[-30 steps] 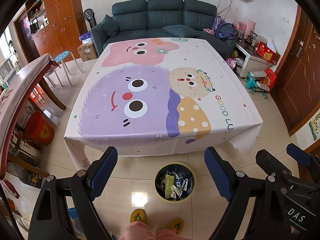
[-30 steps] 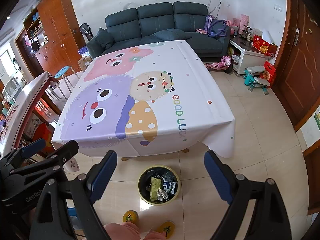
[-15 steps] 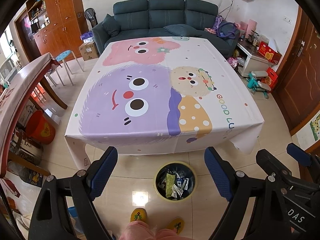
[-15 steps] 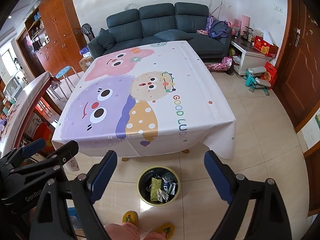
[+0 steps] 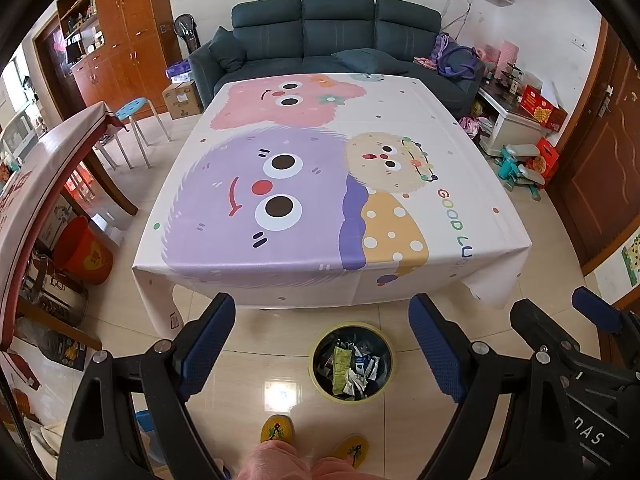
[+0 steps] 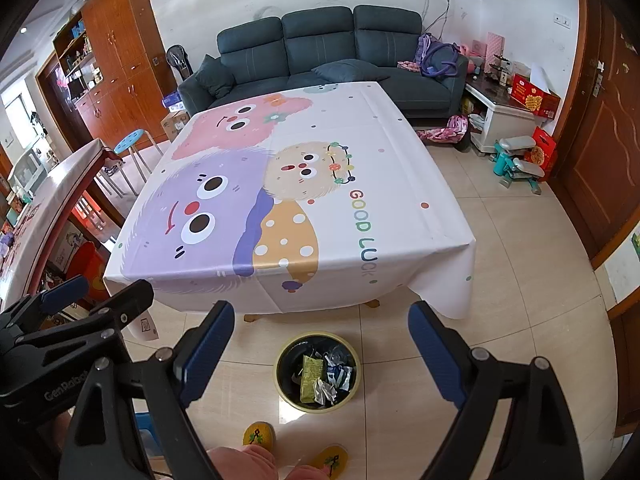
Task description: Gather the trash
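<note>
A yellow-rimmed black trash bin (image 5: 311, 364) (image 6: 277, 372) stands on the tiled floor in front of the table. It holds a green wrapper (image 5: 341, 366) (image 6: 310, 376) and several crumpled packets. My left gripper (image 5: 322, 332) hangs open above the bin, with nothing between its blue pads. My right gripper (image 6: 320, 332) is open and empty too, over the same bin. Each gripper shows at the edge of the other's view: the right gripper (image 5: 564, 312) and the left gripper (image 6: 98, 292). The table (image 5: 400, 120) (image 6: 380, 168) wears a cartoon-monster cloth, and no trash shows on it.
A person's knees and yellow slippers (image 5: 276, 428) (image 6: 260, 434) are just behind the bin. A dark sofa (image 5: 340, 32) stands past the table. A red bucket (image 5: 86, 254) and a second table (image 5: 48, 160) are at left. Toys and a white cabinet (image 5: 516, 128) are at right.
</note>
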A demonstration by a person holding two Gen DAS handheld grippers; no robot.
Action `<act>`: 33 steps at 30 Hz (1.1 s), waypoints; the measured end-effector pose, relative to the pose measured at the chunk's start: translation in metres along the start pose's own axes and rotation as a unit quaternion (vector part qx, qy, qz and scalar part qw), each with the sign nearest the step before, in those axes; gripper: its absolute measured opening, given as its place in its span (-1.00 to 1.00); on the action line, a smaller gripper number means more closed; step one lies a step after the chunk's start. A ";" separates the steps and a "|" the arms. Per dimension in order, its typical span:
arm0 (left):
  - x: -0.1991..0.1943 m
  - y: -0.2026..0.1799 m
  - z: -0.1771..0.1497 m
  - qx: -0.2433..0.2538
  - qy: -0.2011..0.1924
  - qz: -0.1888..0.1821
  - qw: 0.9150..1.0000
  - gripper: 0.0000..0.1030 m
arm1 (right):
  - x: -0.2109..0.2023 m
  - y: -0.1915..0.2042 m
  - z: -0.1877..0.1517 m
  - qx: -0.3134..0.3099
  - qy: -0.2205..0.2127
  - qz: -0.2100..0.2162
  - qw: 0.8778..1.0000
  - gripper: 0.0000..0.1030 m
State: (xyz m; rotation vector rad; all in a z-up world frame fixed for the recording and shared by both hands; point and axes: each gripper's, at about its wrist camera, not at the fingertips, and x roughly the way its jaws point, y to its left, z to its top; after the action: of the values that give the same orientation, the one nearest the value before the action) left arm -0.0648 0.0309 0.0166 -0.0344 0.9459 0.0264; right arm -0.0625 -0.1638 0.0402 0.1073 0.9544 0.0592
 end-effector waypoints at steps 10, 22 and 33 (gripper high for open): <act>0.001 0.001 -0.002 -0.008 0.002 0.003 1.000 0.69 | 0.001 0.002 0.000 0.000 0.000 0.000 1.000 0.74; 0.001 0.002 -0.002 -0.008 0.002 0.003 1.000 0.69 | 0.001 0.003 0.000 0.000 -0.001 0.000 1.000 0.74; 0.002 0.003 -0.004 -0.011 0.004 0.006 1.000 0.69 | 0.001 0.003 -0.001 -0.001 0.001 0.001 1.000 0.74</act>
State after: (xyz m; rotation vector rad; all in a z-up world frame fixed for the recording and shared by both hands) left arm -0.0671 0.0339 0.0125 -0.0488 0.9536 0.0470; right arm -0.0625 -0.1602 0.0393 0.1068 0.9560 0.0610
